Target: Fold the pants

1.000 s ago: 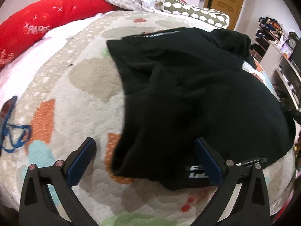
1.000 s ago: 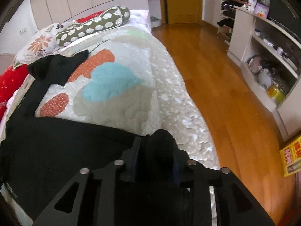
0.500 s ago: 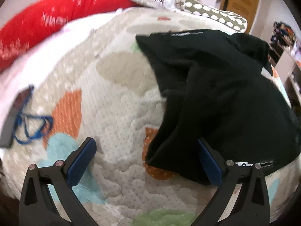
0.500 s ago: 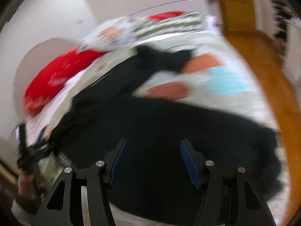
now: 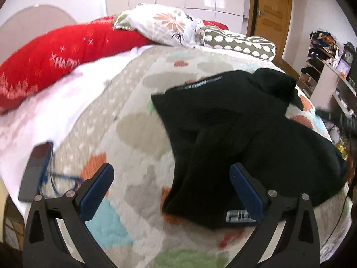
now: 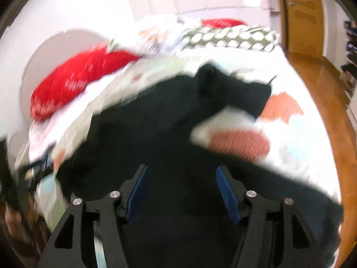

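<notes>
Black pants (image 5: 245,138) lie crumpled on a patterned quilt (image 5: 125,120), with a white logo at the near hem. My left gripper (image 5: 171,178) is open and empty above the pants' near left edge. In the right wrist view the pants (image 6: 156,138) spread across the bed, blurred by motion. My right gripper (image 6: 181,178) is open and empty, hovering over the black fabric.
A long red pillow (image 5: 55,60), a floral pillow (image 5: 165,24) and a dotted bolster (image 5: 238,42) lie at the bed's head. A dark phone with a blue cord (image 5: 35,172) lies at the left edge. Shelves (image 5: 330,84) stand at the right, wooden floor (image 6: 330,102) beside the bed.
My right gripper has opened and let go of the pants, then swung left over them. My left gripper has pulled back and up, staying open.
</notes>
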